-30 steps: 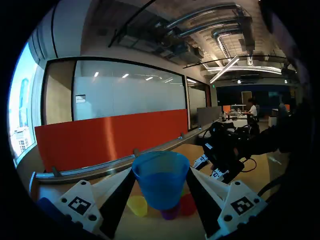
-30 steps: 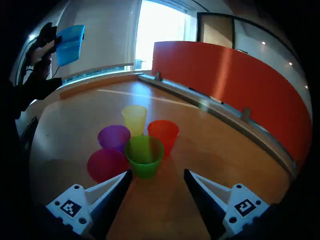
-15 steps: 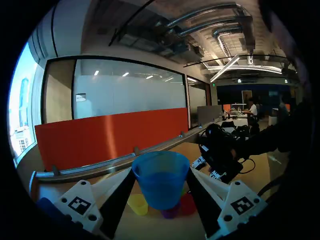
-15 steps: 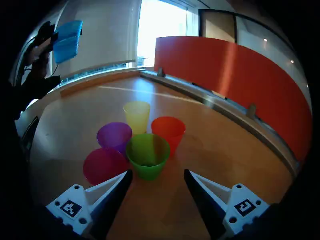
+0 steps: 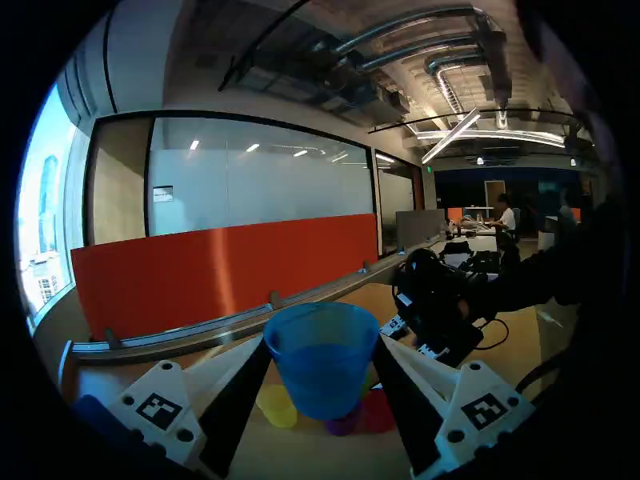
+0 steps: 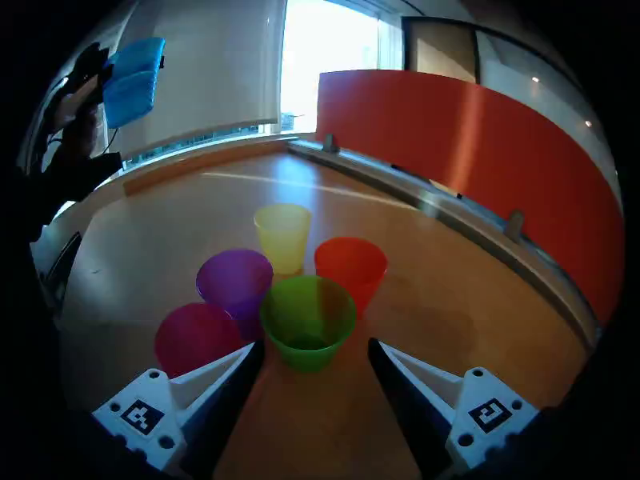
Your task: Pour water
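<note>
while your left hand-held gripper [image 5: 322, 342] holds the blue cup [image 5: 322, 380] level, centre the wide-open right hand-held gripper [image 6: 314, 346] on the green cup [image 6: 308, 314] at 12 o'clock.

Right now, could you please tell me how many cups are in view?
6. Blue cup held in the left gripper; on the table, yellow cup at back, purple cup left, red cup right, green cup front centre, magenta cup front left.
</note>
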